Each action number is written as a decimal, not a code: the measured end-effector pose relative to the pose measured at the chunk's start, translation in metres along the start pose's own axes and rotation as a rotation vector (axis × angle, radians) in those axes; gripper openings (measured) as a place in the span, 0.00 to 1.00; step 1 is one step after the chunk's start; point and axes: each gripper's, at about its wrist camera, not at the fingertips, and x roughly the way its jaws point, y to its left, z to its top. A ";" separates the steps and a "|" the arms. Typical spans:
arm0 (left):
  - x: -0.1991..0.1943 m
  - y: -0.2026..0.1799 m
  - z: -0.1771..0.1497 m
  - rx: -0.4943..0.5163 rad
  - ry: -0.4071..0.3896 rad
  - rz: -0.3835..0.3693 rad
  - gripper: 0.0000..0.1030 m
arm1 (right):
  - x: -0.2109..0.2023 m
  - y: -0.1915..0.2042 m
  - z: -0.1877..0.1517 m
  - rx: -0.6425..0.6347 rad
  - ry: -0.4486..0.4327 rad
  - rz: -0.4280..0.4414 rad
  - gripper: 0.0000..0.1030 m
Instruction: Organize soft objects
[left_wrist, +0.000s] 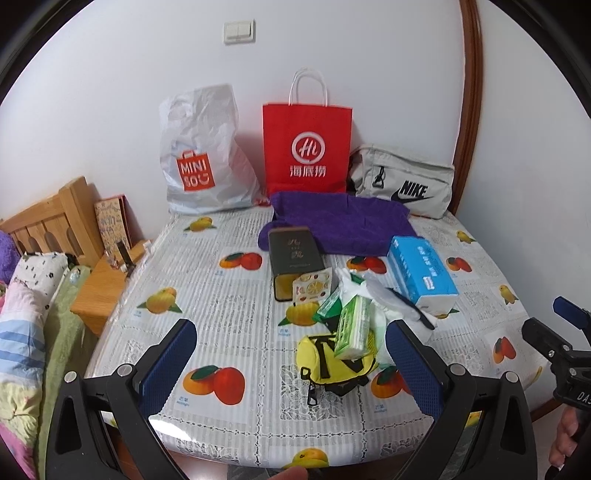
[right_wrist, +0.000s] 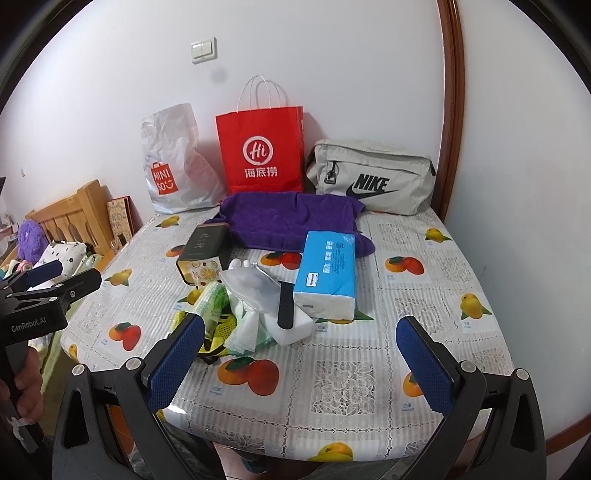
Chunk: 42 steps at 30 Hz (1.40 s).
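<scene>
Soft objects lie heaped on the fruit-print table (left_wrist: 229, 314) just ahead of both claws: the left gripper (left_wrist: 291, 365) hangs spread and empty, a yellow pouch (left_wrist: 332, 365) topped by a green tissue pack (left_wrist: 354, 328) between its fingers. Spread and empty too, the right gripper (right_wrist: 299, 363) has a blue tissue pack (right_wrist: 327, 269) beyond it. Farther out lies a purple towel (right_wrist: 288, 218), then a red paper bag (right_wrist: 262, 155) against the wall.

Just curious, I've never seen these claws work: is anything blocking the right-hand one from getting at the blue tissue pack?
Nothing visible does. The right gripper is open, with bare tablecloth between it and the blue tissue pack. The clutter pile sits against the pack's left side.
</scene>
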 end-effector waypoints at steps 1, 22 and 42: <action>0.007 0.001 -0.001 0.002 0.014 -0.004 1.00 | 0.003 0.000 -0.001 0.002 0.005 0.002 1.00; 0.120 -0.049 -0.031 0.154 0.144 -0.142 0.78 | 0.082 -0.015 -0.026 0.050 0.142 0.045 1.00; 0.145 -0.041 -0.018 0.166 0.150 -0.154 0.18 | 0.123 -0.008 -0.027 0.006 0.149 0.143 0.98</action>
